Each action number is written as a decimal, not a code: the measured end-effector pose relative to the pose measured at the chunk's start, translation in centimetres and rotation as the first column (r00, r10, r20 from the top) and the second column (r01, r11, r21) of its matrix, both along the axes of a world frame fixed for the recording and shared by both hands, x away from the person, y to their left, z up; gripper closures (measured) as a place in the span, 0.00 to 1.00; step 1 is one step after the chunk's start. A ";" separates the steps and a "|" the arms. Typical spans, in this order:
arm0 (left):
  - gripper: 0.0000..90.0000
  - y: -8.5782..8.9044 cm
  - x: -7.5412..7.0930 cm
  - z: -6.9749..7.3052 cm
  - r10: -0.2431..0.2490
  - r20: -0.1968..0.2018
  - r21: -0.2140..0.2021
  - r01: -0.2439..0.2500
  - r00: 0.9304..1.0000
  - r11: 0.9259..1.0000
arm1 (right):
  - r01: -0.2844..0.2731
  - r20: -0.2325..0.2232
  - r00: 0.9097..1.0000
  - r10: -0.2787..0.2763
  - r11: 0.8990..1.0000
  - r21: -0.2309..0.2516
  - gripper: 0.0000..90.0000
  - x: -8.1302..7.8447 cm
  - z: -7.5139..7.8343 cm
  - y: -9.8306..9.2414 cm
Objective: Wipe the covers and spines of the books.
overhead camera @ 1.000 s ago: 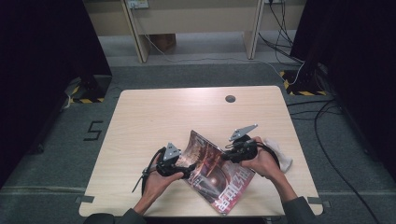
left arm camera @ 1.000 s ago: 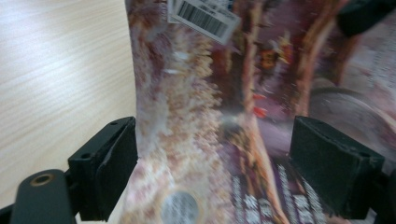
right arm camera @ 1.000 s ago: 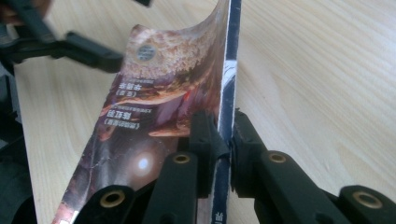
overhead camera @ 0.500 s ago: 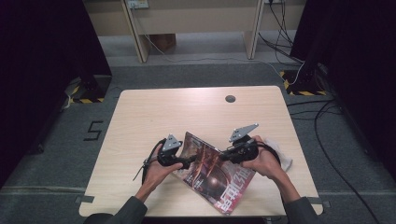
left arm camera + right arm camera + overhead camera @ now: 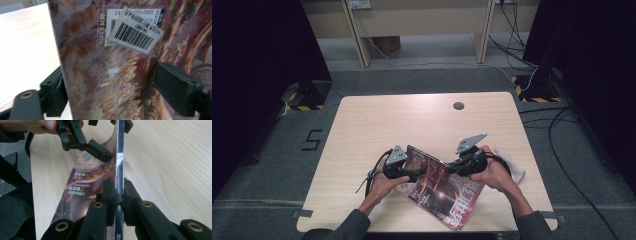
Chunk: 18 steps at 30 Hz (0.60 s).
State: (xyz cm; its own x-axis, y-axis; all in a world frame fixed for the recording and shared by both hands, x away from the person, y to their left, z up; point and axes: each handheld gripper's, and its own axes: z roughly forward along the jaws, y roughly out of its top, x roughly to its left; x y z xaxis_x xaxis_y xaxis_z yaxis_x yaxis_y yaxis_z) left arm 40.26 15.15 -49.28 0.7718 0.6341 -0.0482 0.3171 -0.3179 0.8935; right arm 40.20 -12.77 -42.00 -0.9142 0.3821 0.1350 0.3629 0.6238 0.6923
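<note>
Two grippers on one magazine (image 5: 447,192) – right gripper (image 5: 119,195) clamped

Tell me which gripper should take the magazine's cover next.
Left. The left gripper has its jaws, just closing, on either side of the magazine cover near the barcode sticker, not yet pressing. The right gripper is shut on the spine, steadying it on the table.

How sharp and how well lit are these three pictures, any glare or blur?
High view: table evenly lit, surroundings dark, magazine small and soft. Left gripper view: cover close and slightly blurred, barcode sticker legible, table washed out. Right gripper view: glare along the magazine's edge, near jaws sharp.
</note>
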 end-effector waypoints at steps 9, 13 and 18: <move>0.57 0.7 -0.5 0.0 0.007 0.067 0.053 -0.011 0.998 0.999 | 0.035 0.016 0.999 -0.035 0.999 -0.034 0.94 0.5 -0.1 -0.6; 0.70 1.0 -0.8 0.3 0.003 0.082 0.059 -0.008 0.997 0.998 | 0.051 0.037 0.998 -0.048 0.996 -0.068 0.92 0.7 0.0 -0.7; 0.81 1.3 -1.8 0.9 -0.024 0.120 0.089 0.014 0.992 0.996 | 0.058 0.066 0.996 -0.052 0.994 -0.088 0.88 1.0 0.2 -0.7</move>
